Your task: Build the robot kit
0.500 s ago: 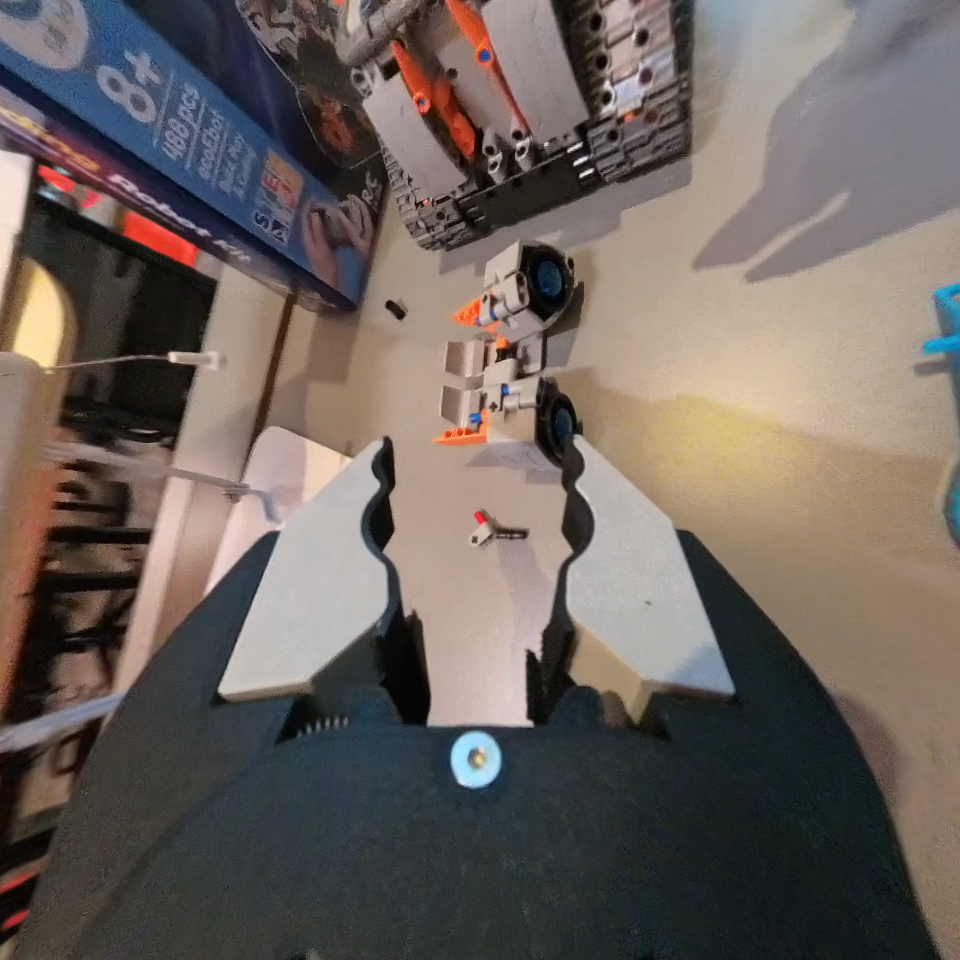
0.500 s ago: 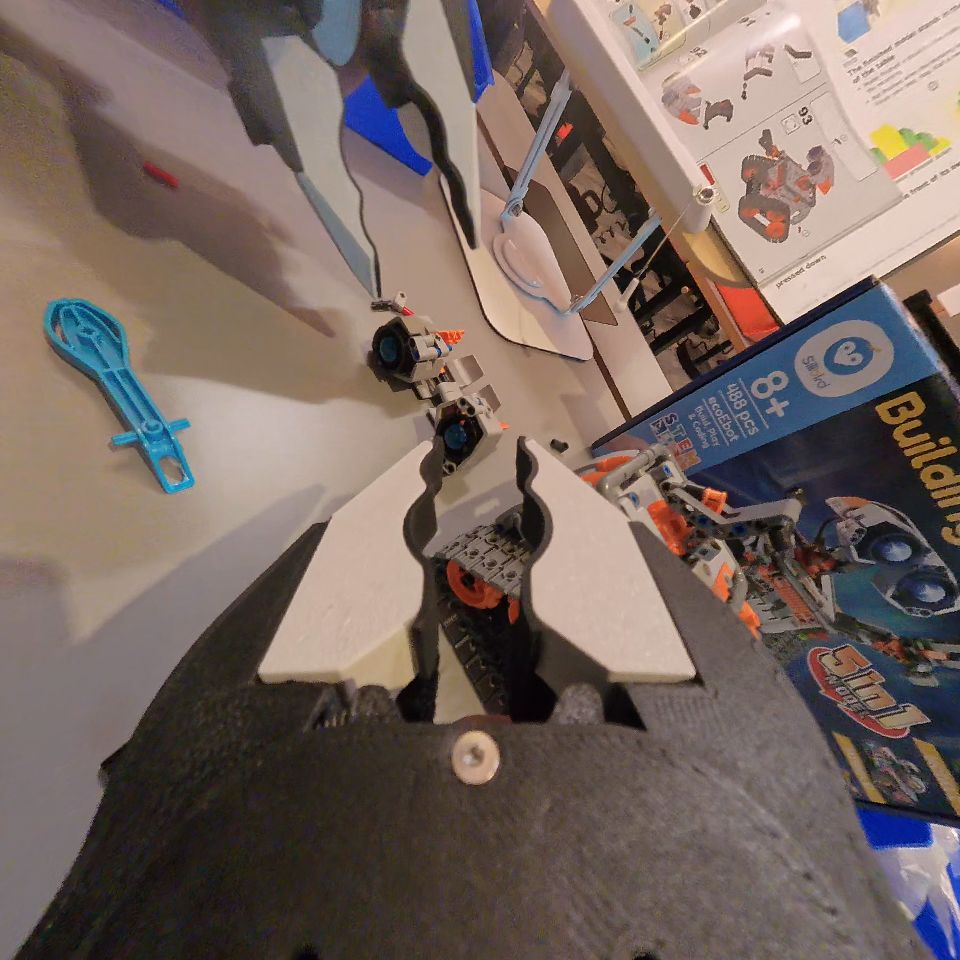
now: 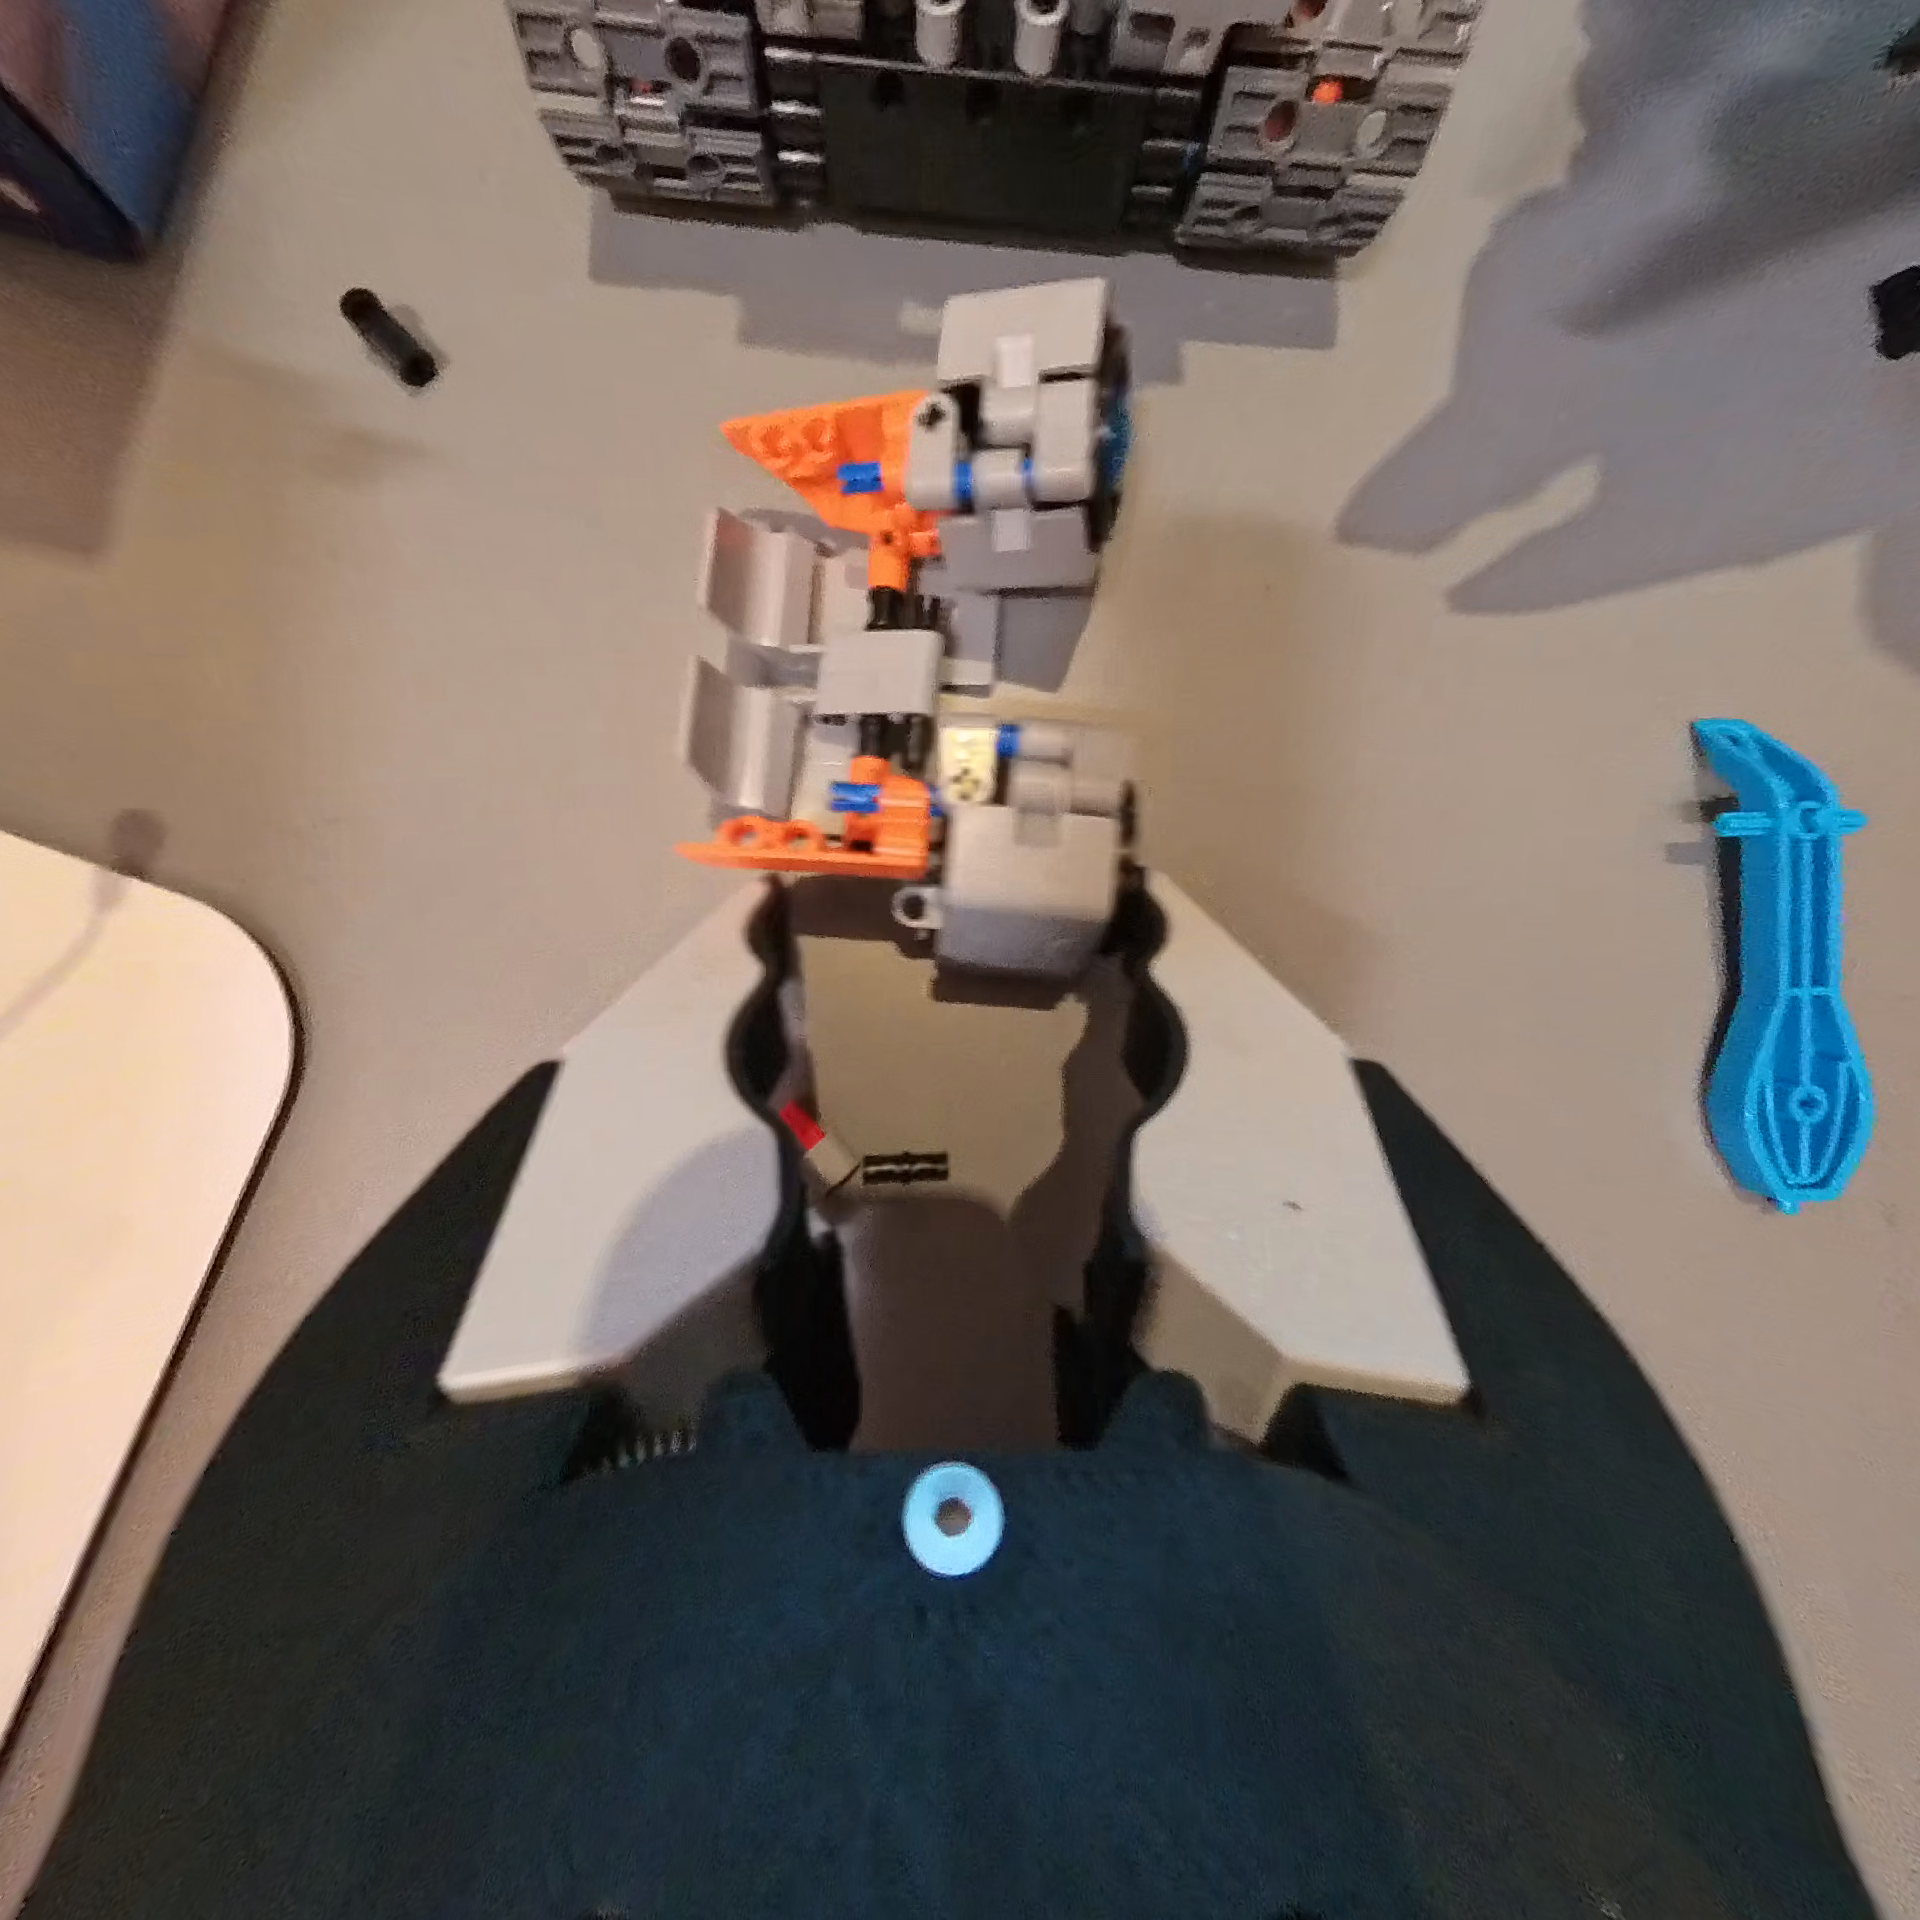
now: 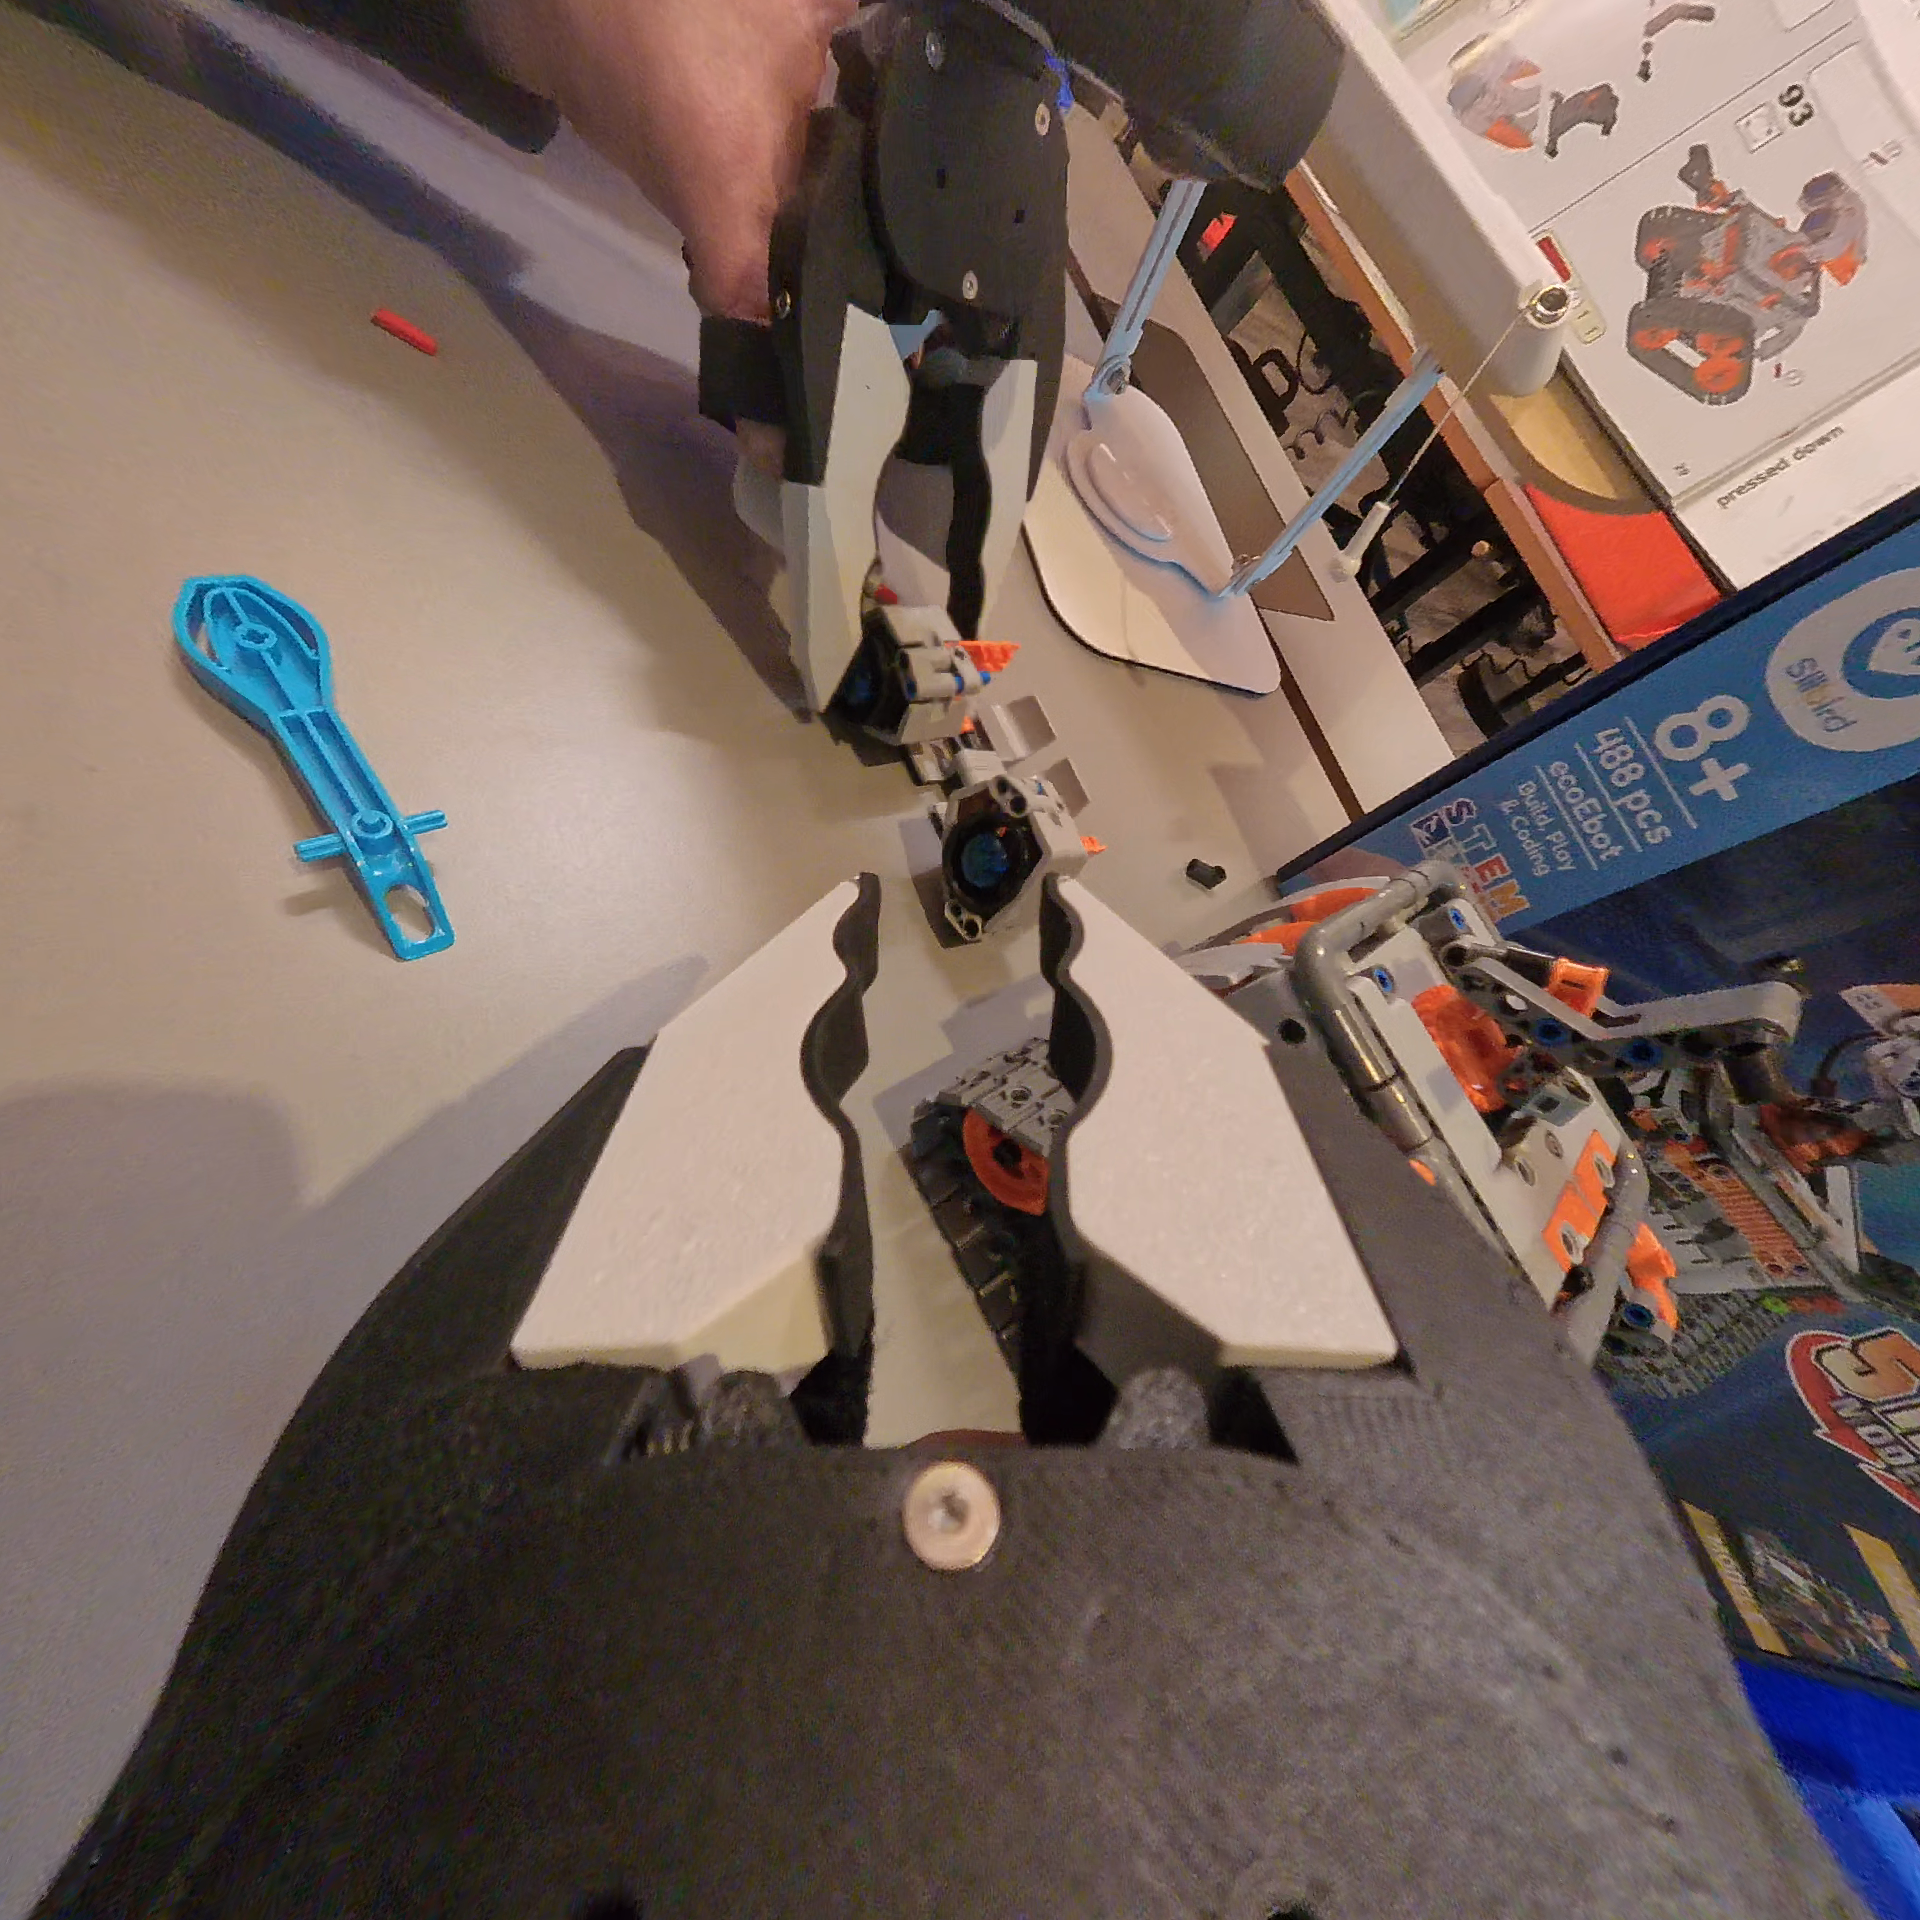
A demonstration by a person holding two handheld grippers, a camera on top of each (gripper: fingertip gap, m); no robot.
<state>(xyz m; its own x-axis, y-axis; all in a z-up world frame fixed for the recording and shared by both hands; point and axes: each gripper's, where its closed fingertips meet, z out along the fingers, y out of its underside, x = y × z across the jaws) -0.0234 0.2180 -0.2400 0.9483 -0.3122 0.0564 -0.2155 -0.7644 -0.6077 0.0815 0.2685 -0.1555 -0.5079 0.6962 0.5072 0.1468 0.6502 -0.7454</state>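
A grey and orange brick assembly (image 3: 914, 665) with two blue-eyed modules lies on the beige table. My left gripper (image 3: 956, 914) is open, and its fingertips flank the assembly's near grey module. A small grey, red and black pin piece (image 3: 862, 1158) lies between its fingers. In the right wrist view the left gripper (image 4: 894, 665) straddles the far eye module, held by a hand (image 4: 707, 156). My right gripper (image 4: 961, 904) is open with a narrow gap. Its tips sit just short of the near eye module (image 4: 987, 852), not touching it.
A tracked brick robot (image 3: 977, 125) (image 4: 1455, 1091) stands close by, against a blue box (image 4: 1714, 748). A blue plastic tool (image 3: 1777, 977) (image 4: 312, 748), a black pin (image 3: 387, 335), a red pin (image 4: 405, 330) and a white lamp base (image 3: 125, 1091) (image 4: 1143, 561) are on the table. An open instruction booklet (image 4: 1714, 208) stands behind.
My left gripper has moved forward and down, so its tips now flank one end of the assembly. My right gripper has come closer to the other end and opened slightly.
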